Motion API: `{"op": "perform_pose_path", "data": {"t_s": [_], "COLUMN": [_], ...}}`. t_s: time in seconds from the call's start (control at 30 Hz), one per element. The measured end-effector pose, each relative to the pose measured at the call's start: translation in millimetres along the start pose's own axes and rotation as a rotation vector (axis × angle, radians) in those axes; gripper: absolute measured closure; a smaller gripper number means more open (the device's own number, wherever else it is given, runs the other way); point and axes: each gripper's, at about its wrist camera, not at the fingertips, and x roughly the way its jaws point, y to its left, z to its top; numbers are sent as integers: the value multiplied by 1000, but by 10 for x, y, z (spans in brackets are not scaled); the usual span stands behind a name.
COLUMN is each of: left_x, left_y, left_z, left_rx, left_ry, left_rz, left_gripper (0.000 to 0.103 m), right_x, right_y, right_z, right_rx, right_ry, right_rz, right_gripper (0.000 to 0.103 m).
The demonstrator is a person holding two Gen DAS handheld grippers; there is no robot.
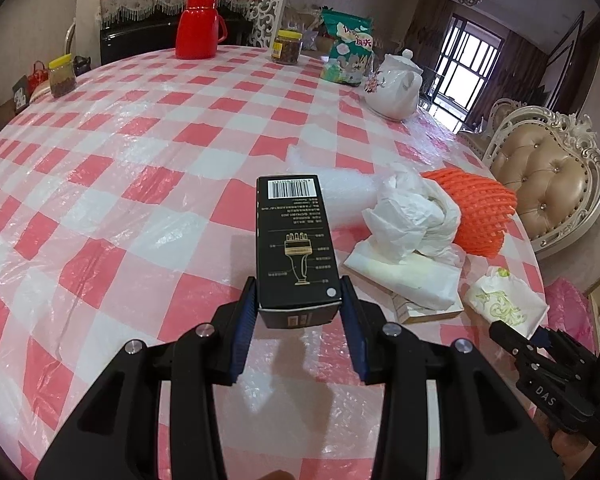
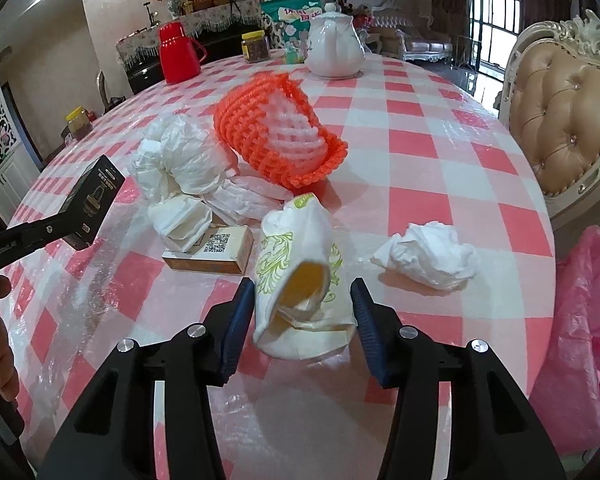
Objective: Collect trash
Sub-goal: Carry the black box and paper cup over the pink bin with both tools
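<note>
My left gripper (image 1: 299,294) is shut on a black box (image 1: 294,240) with a barcode and holds it above the checked table; the box also shows in the right wrist view (image 2: 94,200). My right gripper (image 2: 302,300) is shut on a crushed paper cup (image 2: 304,276) with green print, also seen in the left wrist view (image 1: 504,300). On the table lie an orange foam net (image 2: 276,140), a white plastic bag (image 2: 180,164), a small cardboard box (image 2: 216,250) with a QR code, and a crumpled tissue (image 2: 428,256).
A red thermos (image 2: 179,54), white teapot (image 2: 334,44), yellow-lidded jars (image 2: 255,46), and a green snack bag (image 1: 350,50) stand at the far side of the table (image 2: 440,128). A pink bag (image 2: 580,340) hangs at the right edge beside a padded chair (image 2: 564,92).
</note>
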Motion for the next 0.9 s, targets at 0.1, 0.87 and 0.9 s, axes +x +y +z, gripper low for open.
{"op": "perform_pose_path", "data": {"t_s": [0.1,0.87,0.9], "left_x": [-45,-496,-497], "left_y": [-23,-1018,-1121], "left_z": [2,-9,-16], "left_rx": [5,163,178], "left_ry": [-9,-94,-93], "left_rz": [-1,-156,-174], "left_gripper": [64,64,64], "right_x": [-66,-996,-1054], "right_y": [-24,-807,-905], "right_z": [-9,-127,-144], "right_rx": [4,118,131], "right_ry": [-11,-179,-187], "right_rz": [4,-105,-124], "right_gripper": [56,56,56]}}
